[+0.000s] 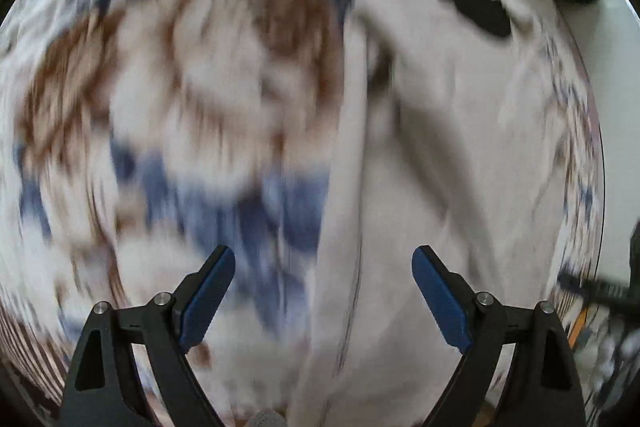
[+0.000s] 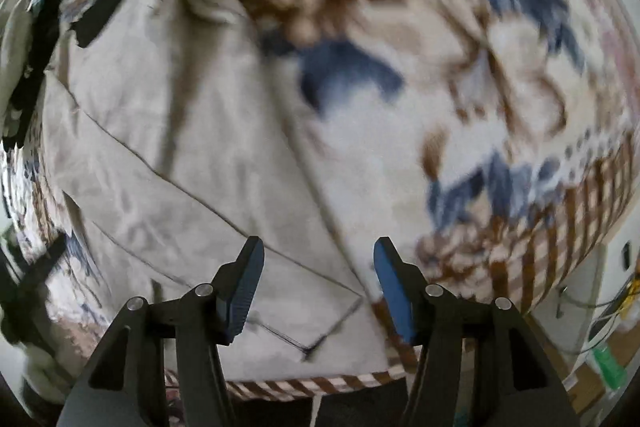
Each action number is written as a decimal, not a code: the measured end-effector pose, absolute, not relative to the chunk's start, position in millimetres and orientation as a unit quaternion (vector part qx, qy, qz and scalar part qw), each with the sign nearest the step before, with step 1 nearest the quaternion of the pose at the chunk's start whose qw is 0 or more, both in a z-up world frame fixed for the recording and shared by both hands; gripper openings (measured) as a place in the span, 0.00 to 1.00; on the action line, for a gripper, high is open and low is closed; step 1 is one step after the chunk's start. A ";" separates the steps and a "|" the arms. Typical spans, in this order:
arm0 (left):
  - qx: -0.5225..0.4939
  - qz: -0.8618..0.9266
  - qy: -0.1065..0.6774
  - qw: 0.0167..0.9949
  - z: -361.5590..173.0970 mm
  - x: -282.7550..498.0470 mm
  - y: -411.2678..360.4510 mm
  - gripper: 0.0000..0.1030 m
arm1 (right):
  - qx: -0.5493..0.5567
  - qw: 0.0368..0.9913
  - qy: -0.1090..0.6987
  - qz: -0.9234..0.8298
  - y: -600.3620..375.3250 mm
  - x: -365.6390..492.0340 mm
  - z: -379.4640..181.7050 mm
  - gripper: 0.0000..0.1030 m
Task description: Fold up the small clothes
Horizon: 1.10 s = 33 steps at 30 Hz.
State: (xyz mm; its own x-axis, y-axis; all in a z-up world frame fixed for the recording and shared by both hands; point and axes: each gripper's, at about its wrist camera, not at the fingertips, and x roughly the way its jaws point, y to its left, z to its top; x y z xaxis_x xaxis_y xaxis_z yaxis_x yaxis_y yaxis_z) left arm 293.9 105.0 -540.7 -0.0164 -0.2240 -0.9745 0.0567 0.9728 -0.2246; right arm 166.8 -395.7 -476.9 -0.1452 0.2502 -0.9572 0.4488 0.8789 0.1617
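Beige garment (image 2: 168,147) on patterned blanket (image 2: 500,99), left gripper (image 1: 323,267) & right gripper (image 2: 319,259) both agape, empty

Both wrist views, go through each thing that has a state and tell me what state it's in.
left gripper: open, holding nothing.
right gripper: open, holding nothing.
beige garment: lying spread out and creased on the blanket, not neatly folded.
patterned blanket: spread flat under the garment.
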 end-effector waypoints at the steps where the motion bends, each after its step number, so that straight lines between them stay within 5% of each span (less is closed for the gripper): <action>1: -0.065 -0.102 0.717 0.687 -544.1 274.5 105.3 0.88 | 0.242 0.600 0.758 -0.079 -411.8 152.1 -479.5 0.57; 9: -0.092 -0.116 0.751 0.644 -565.8 180.1 91.6 0.88 | 0.280 0.542 0.792 -0.018 -472.8 48.5 -495.5 0.57; 12: -0.094 -0.117 0.748 0.646 -562.2 164.6 88.6 0.88 | 0.298 0.548 0.782 0.004 -502.5 21.4 -482.6 0.31; 14: -0.118 -0.123 0.745 0.645 -560.5 160.5 85.9 0.87 | 0.307 0.550 0.777 0.014 -518.7 7.6 -466.5 0.27; 15: -0.134 -0.128 0.741 0.646 -558.3 156.3 89.0 0.83 | 0.310 0.552 0.774 0.017 -524.8 1.4 -461.0 0.27; 17: -0.140 -0.130 0.738 0.647 -554.1 149.8 92.9 0.53 | 0.313 0.553 0.772 0.011 -553.1 -7.5 -453.0 0.28; 19: -0.127 -0.134 0.740 0.647 -551.7 143.7 99.0 0.36 | 0.328 0.542 0.774 0.004 -560.3 -23.1 -456.1 0.28; 23: -0.136 -0.137 0.741 0.643 -546.9 148.3 106.4 0.34 | 0.362 0.536 0.763 0.003 -569.4 -42.0 -469.1 0.24; 25: -0.135 -0.137 0.739 0.646 -541.1 139.9 114.0 0.13 | 0.362 0.552 0.751 0.003 -588.0 -50.1 -459.6 0.06; 26: -0.136 -0.131 0.739 0.647 -537.5 138.1 116.2 0.06 | 0.363 0.560 0.745 0.001 -595.9 -48.9 -451.5 0.06; 33: -0.178 -0.111 0.715 0.667 -507.9 168.5 147.0 0.02 | 0.357 0.612 0.706 0.001 -638.2 -27.9 -420.9 0.03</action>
